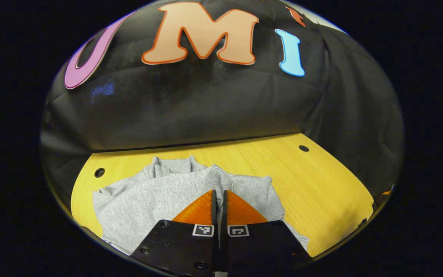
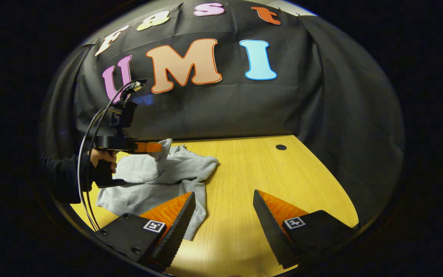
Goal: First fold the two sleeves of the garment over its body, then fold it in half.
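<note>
Grey fleece sweatshirt (image 2: 156,177) lies on the yellow wooden counter (image 2: 283,181), 1 sleeve (image 2: 164,148) lifted, pinched in the left hand-held gripper (image 2: 159,147); right hand-held gripper (image 2: 223,209) gapes wide beside the hem. Thin pinch might slip, dropping the sleeve short of the body

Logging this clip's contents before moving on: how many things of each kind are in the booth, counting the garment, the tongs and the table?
Grey fleece sweatshirt: 1
Handheld tongs, left tongs shut on a raised sleeve, right tongs open: 2
Yellow wooden table with round holes: 1
Total: 4
</note>
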`<control>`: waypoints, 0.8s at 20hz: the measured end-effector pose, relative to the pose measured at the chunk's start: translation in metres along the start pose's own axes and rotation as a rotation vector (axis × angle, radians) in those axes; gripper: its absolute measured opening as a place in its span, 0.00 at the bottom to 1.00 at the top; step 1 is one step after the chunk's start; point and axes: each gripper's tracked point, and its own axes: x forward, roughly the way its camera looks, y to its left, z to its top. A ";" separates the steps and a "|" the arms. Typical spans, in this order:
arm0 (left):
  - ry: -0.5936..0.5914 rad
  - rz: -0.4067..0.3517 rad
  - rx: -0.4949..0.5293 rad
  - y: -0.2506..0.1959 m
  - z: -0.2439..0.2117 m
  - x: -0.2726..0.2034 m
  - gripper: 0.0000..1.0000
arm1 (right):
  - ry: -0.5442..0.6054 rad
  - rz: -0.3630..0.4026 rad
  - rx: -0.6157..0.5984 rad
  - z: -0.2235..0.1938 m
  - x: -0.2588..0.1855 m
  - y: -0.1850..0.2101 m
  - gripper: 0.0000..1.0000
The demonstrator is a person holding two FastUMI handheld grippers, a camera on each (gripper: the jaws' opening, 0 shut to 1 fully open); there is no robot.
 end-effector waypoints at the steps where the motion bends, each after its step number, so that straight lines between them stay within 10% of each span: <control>1: 0.012 -0.004 0.018 -0.007 -0.006 0.006 0.00 | 0.009 -0.004 0.001 -0.004 -0.001 -0.003 0.96; 10: 0.056 -0.075 -0.004 -0.041 -0.026 0.036 0.05 | 0.025 0.012 -0.013 -0.006 0.005 0.006 0.96; 14: -0.066 -0.064 -0.020 -0.028 0.007 0.006 0.98 | 0.020 0.051 -0.033 -0.002 0.013 0.023 0.96; 16: -0.104 -0.039 -0.032 -0.013 0.017 -0.012 0.95 | 0.014 0.071 -0.032 0.001 0.017 0.035 0.96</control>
